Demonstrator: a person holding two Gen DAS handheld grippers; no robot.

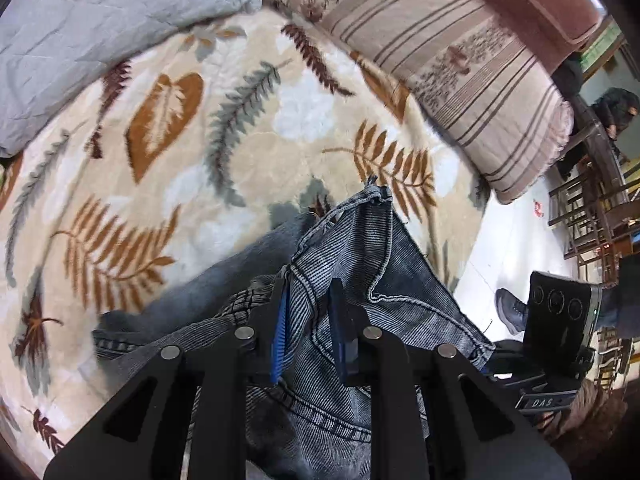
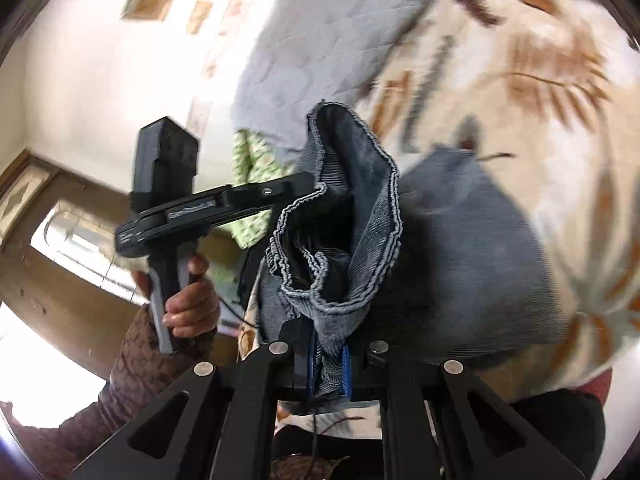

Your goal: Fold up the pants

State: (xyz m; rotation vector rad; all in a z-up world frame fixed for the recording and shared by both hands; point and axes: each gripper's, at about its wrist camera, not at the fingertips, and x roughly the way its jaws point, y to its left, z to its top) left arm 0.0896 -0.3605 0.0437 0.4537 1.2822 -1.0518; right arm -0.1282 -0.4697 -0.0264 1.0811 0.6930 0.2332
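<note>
The pants (image 1: 352, 248) are grey-blue denim jeans, bunched and lifted over a leaf-patterned blanket (image 1: 168, 128) on a bed. My left gripper (image 1: 308, 312) is shut on a fold of the jeans near a seam. My right gripper (image 2: 328, 364) is shut on a hemmed edge of the jeans (image 2: 344, 216), which rises in a crumpled loop in front of it. The other handheld gripper (image 2: 168, 200) shows at the left of the right wrist view, held by a hand, its fingers hidden behind the denim. The right wrist view is blurred.
A grey quilted pillow (image 1: 100, 20) lies at the far left of the bed and a striped pillow (image 1: 448, 52) at the far right. The bed edge and white floor (image 1: 512, 240) are to the right, with wooden chairs (image 1: 592, 208) beyond.
</note>
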